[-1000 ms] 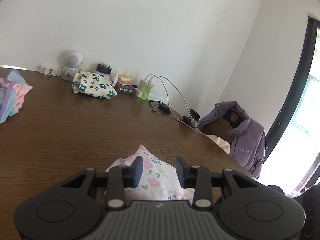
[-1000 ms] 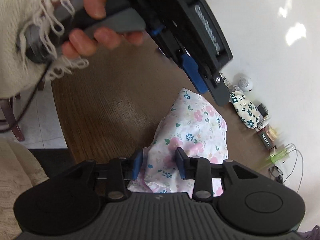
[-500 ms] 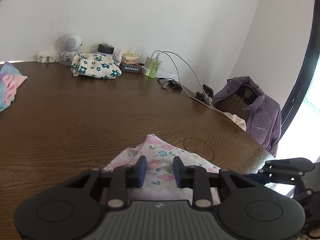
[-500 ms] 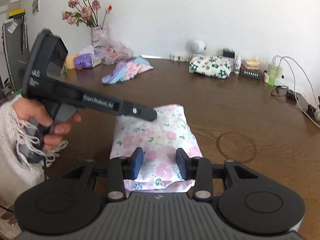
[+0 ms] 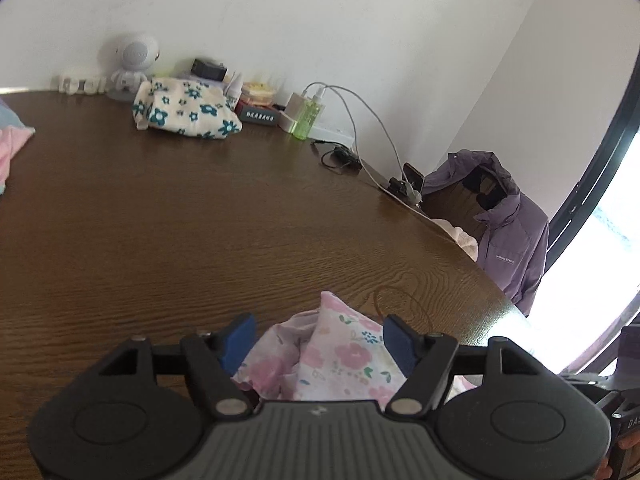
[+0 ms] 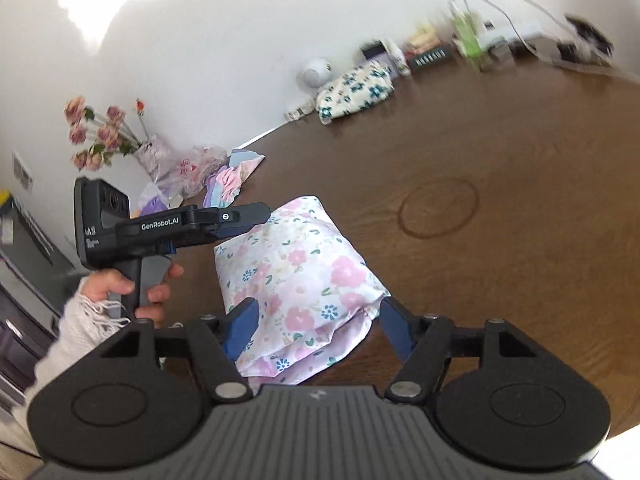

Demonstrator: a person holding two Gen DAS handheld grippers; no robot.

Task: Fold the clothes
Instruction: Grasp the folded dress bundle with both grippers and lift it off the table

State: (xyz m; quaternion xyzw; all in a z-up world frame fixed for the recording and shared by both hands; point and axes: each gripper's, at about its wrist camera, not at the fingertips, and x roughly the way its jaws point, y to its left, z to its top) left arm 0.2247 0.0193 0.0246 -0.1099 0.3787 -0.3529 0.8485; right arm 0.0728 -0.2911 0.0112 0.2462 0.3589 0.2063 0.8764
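Note:
A folded white garment with pink flowers [image 6: 296, 268] lies on the dark wooden table [image 6: 520, 168] near its front edge. My right gripper [image 6: 316, 326] is open, its blue pads on either side of the garment's near end. My left gripper [image 5: 320, 338] is open too, jaws wide around the garment [image 5: 340, 356] from its left side. In the right wrist view the left gripper [image 6: 240, 220] reaches over the garment's far left corner, held by a hand in a cream sleeve.
A folded blue-flowered cloth [image 5: 188, 112] lies by the far wall with a white round gadget [image 5: 134, 60], a green bottle [image 5: 306, 116] and cables. A pile of pastel clothes [image 6: 232, 178] and a flower vase [image 6: 104, 136] stand at the left. A purple jacket [image 5: 504, 216] hangs on a chair.
Both grippers have opened wide; they were narrowly closed on the flowered garment before. The garment now rests folded on the table, and the right gripper's view has tilted.

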